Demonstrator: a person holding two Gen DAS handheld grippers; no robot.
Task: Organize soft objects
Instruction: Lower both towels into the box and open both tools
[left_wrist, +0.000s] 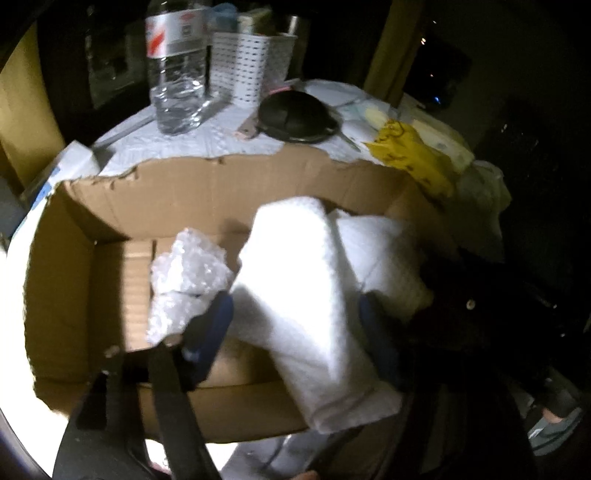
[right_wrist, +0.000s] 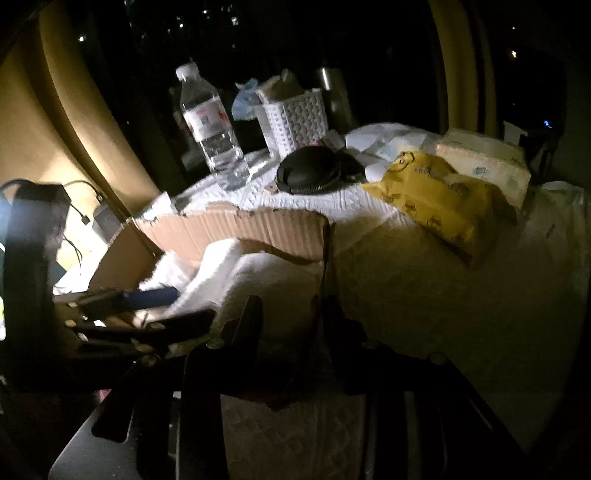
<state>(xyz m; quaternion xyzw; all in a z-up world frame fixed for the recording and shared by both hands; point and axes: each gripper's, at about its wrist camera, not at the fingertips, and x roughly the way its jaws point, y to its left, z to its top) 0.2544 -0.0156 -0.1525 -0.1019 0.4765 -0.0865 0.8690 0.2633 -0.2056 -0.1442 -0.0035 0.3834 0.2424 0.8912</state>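
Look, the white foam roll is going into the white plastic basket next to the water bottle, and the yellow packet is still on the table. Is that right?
Not quite. The white foam roll is going into the cardboard box, not the basket; the left wrist view shows it leaning over the box's near wall beside the bubble wrap. The yellow packet is on the table, as you said.

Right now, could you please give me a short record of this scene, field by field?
setting: cluttered table with a white cover, dim light
container: open cardboard box
in box: white foam sheet, crumpled bubble wrap
left gripper: jaws open either side of the foam sheet, pads not pressing
right gripper: at the box's corner, state unclear in the dark
outside box: yellow packet, tissue pack, water bottle, white basket, black round case
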